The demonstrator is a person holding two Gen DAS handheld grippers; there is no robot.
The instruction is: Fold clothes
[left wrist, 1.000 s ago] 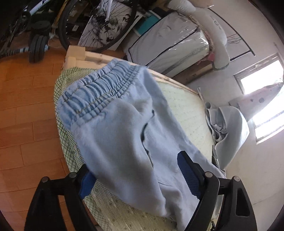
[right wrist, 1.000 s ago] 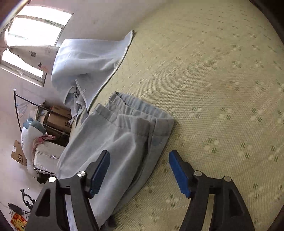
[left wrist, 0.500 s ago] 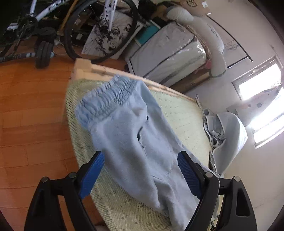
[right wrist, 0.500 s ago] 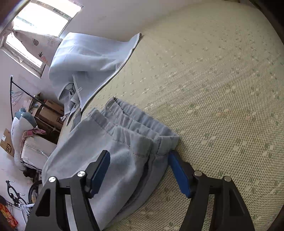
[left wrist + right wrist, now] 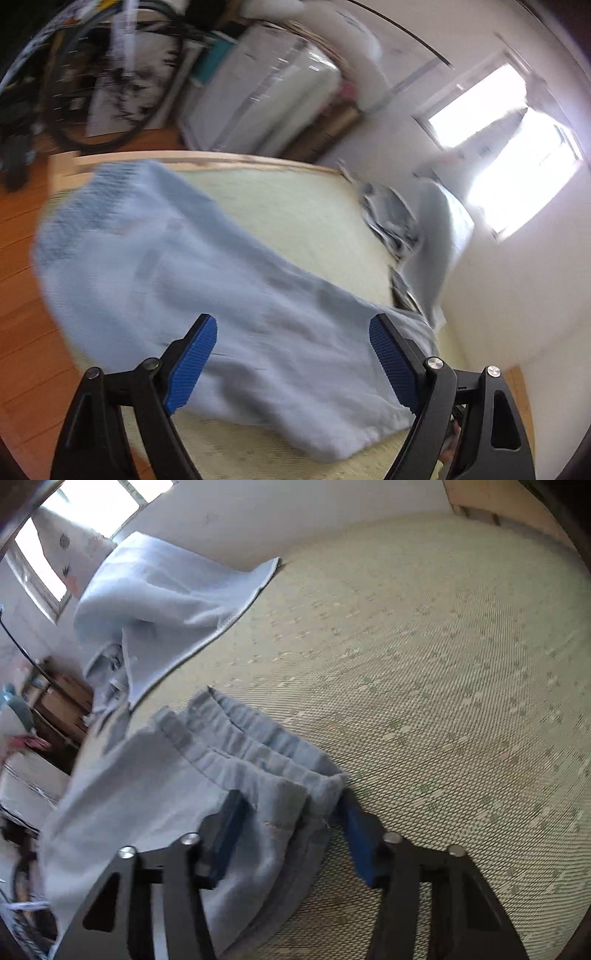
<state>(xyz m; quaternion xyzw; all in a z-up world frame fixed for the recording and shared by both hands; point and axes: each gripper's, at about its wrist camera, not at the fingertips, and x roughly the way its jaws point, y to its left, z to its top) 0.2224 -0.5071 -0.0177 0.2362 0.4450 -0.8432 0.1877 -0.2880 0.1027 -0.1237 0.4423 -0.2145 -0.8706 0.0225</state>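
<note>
Light blue trousers (image 5: 192,280) lie folded on a pale green woven mat (image 5: 295,206); the view is blurred. My left gripper (image 5: 291,365) is open above the trouser legs and holds nothing. In the right wrist view the cuffed leg ends (image 5: 258,753) lie stacked on the mat (image 5: 443,686). My right gripper (image 5: 291,823) is open and straddles the cuff corner, one pad on top of the cloth and one beside its edge.
A second light blue garment (image 5: 166,598) is heaped by the wall under the window; it also shows in the left wrist view (image 5: 424,236). A bicycle (image 5: 110,74), a wrapped mattress (image 5: 258,92) and wood floor (image 5: 22,332) lie beyond the mat's wooden edge.
My left gripper has pulled back and swung right off the trousers. My right gripper has moved forward until its fingers straddle the cuff corner.
</note>
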